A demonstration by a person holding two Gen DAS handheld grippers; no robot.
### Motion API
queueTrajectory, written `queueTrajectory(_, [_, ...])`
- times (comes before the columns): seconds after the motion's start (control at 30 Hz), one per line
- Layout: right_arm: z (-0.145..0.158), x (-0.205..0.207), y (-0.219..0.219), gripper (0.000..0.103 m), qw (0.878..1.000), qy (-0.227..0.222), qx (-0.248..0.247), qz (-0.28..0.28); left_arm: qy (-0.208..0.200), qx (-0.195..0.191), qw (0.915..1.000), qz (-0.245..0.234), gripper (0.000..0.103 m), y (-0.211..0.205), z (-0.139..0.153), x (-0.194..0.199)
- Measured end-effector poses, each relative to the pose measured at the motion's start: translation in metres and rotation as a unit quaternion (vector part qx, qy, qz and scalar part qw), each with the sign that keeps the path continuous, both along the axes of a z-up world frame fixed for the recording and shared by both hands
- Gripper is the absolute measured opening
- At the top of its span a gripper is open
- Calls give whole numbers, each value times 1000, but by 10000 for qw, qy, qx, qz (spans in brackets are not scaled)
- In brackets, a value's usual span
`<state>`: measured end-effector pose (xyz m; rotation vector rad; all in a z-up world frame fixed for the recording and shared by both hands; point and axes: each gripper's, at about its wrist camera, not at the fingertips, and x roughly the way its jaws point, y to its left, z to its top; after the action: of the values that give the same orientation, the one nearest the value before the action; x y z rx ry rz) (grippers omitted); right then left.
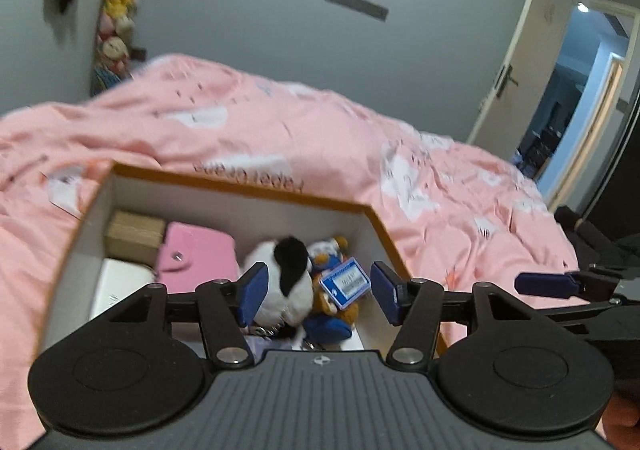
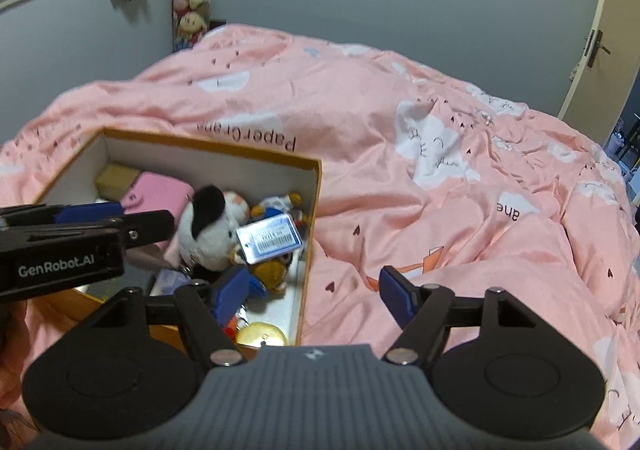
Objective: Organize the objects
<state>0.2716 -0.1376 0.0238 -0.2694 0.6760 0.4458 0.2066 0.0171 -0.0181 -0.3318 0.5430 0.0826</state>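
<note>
On the bed (image 2: 400, 154), over the pink quilt, sits the open cardboard box (image 2: 312, 210) with orange outer walls and white inside, and I have both tools hovering at its near edge. My left tongs (image 1: 316, 296) stand apart with nothing between the blue pads, poised right above the black-and-white plush (image 1: 286, 274) in the right half of the box. My right tongs (image 2: 314, 296) are also apart and empty, straddling the box's near right wall, one pad over the contents and the other over the quilt.

As far as I can judge, most of the gathering is done. In the box I see a small tan carton (image 1: 134, 236) in the far left corner, a pink wallet (image 1: 200, 256) just beside it, something flat and white nearer on the left, the plush in the middle, and an orange-and-blue toy (image 1: 332, 314) with a blue barcode tag (image 1: 346, 282) touching the plush on its right. From the right wrist view a round gold item (image 2: 262, 334) lies near the close wall, with some key-ring hardware I cannot make out clearly.

The quilt to the right of the box shows no loose things. At the far left of the box a pale card or paper (image 1: 66, 190) lies on the quilt; that may be what is left, though blur keeps me from being sure. The things inside are heaped rather than tidy.
</note>
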Motion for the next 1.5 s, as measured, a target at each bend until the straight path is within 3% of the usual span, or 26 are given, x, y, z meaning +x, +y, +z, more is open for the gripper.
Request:
queueTrajectory(0.23, [24,-36,-14,83,9963,-396,752,-110,-448,840,9941,524,69,-5,35,-38])
queueTrajectory(0.37, [39,-62,-16,91,9908,-722,1147,-62,-478,1070,9903,741,70,-2,48,-64])
queueTrajectory(0.53, [47,-98,-10,100,9829,-1109,1466,97,-580,1715,9775,1086,74,-9,55,-96])
queueTrajectory(0.6, [46,-110,-7,102,9807,-1160,1572,112,-563,1707,9780,1062,78,-8,55,-106])
queueTrajectory(0.8, [35,-141,-4,102,9798,-990,1735,118,-374,1827,9770,1032,79,-4,47,-126])
queueTrajectory(0.87, [32,-149,-2,102,9815,-962,1650,95,-282,1845,9768,1049,81,-3,41,-130])
queueTrajectory(1.0, [23,-158,1,102,9854,-932,1423,-56,-61,1506,9830,1048,82,5,31,-140])
queueTrajectory(1.23, [9,-172,5,102,9874,-896,1306,35,-12,1664,9820,894,84,-2,21,-151])
queueTrajectory(1.5, [-9,-166,9,102,9897,-844,1152,64,219,1578,9831,907,85,0,10,-142])
